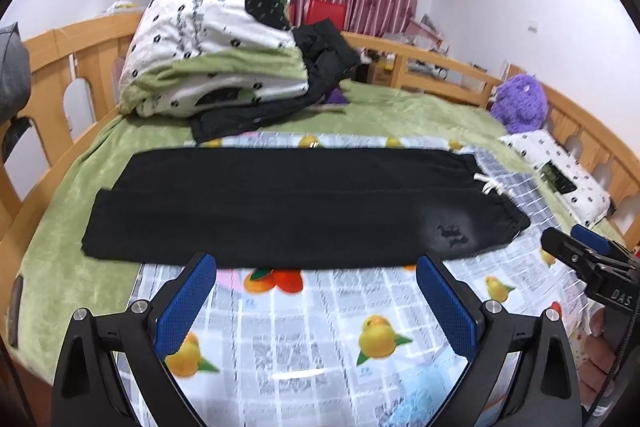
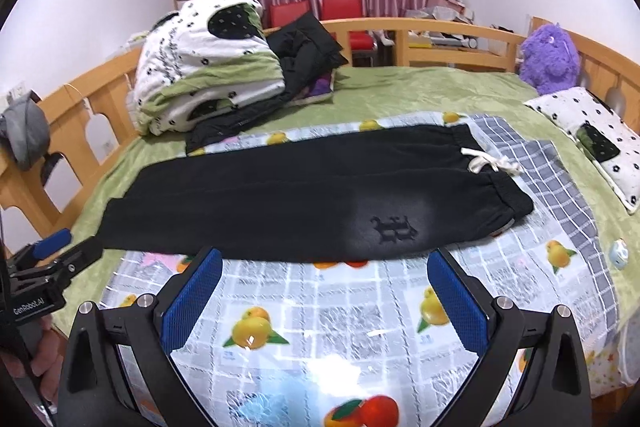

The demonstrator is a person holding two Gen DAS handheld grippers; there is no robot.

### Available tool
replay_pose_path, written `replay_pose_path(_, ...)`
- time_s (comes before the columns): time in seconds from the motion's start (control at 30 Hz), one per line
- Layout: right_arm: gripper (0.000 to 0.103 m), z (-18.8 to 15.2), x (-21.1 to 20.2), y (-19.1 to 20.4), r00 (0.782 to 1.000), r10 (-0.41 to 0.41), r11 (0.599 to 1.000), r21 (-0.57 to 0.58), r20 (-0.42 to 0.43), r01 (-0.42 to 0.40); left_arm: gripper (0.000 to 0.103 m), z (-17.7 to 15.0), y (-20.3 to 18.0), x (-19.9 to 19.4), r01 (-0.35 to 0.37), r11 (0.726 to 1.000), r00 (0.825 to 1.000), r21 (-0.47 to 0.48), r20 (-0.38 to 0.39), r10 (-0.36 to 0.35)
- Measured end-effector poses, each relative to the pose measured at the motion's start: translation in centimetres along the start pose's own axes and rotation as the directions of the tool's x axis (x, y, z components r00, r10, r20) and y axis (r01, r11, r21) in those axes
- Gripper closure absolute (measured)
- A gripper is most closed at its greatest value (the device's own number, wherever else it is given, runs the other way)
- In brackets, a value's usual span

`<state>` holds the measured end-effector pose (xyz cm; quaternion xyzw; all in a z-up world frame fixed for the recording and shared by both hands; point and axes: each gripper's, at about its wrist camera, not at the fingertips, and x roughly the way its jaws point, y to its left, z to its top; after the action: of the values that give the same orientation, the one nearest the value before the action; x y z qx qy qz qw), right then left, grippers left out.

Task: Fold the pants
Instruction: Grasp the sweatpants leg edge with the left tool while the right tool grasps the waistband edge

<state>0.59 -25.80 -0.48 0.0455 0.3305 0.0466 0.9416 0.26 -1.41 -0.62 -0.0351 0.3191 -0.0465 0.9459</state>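
The pants (image 1: 280, 203) lie flat across a fruit-print sheet (image 1: 312, 339) on the bed (image 1: 400, 107), legs side by side, waistband and white drawstring (image 2: 486, 161) to my right. My left gripper (image 1: 316, 277) and right gripper (image 2: 325, 269) hang just short of the near edge, both spread wide and empty. Behind the pants sits a folded quilt (image 2: 204, 59); a purple plush toy (image 2: 550, 53) sits in the far corner.

My other, right black gripper with blue pads (image 1: 580, 247) runs off the frame's edge, so its jaws stay unreadable; beside it, the black fleece pants' (image 1: 288, 203) dark embroidered emblem (image 1: 452, 233) blurs.
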Motion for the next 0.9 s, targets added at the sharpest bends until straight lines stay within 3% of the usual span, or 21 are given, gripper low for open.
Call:
replay_pose_path(0.17, 0.001, 2.9, 1.1, 0.5, 0.995, -0.101, 0.994, -0.041, 0.007, 0.101, 0.002, 3.0, 2.0, 0.4, -0.134, 0.991, 0.99, -0.002, 0.043, 0.134)
replay_pose_path(0.3, 0.001, 5.2, 3.1, -0.7, 1.0, 0.004, 0.998, -0.069, -0.028, -0.006, 0.002, 4.4, 5.5, 2.2, -0.19, 0.979, 0.981, -0.071, 0.017, 0.191)
replay_pose_path(0.43, 0.001, 6.5, 6.3, -2.7, 0.998, -0.059, 0.992, -0.109, -0.03, 0.055, 0.002, 4.0, 9.1, 5.1, -0.242, 0.967, 0.97, -0.082, -0.035, 0.24)
replay_pose_path(0.5, 0.001, 6.5, 8.0, -3.9, 0.996, -0.049, 0.993, -0.111, -0.068, 0.042, 0.002, 3.5, 11.0, 6.6, -0.251, 0.963, 0.967, -0.095, -0.072, 0.245)
replay_pose_path(0.6, 0.015, 5.4, 11.2, -6.6, 0.989, 0.024, 0.998, -0.062, -0.146, -0.034, 0.002, 2.0, 14.1, 8.9, -0.219, 0.962, 0.97, -0.163, -0.141, 0.198)
replay_pose_path(0.67, 0.024, 3.9, 13.5, -8.2, 0.985, -0.01, 0.999, -0.04, -0.172, 0.003, 0.002, 0.6, 16.2, 10.1, -0.201, 0.949, 0.973, -0.242, -0.157, 0.166)
replay_pose_path(0.8, 0.041, 0.5, 17.2, -11.0, 0.98, -0.057, 0.998, 0.021, -0.188, 0.062, 0.019, -3.0, 20.1, 12.8, -0.182, 0.901, 0.975, -0.394, -0.192, 0.113)
replay_pose_path(0.9, 0.056, -1.6, 19.4, -12.9, 0.97, -0.072, 0.993, 0.072, -0.232, 0.09, 0.026, -5.1, 21.9, 14.8, -0.161, 0.886, 0.972, -0.435, -0.225, 0.067)
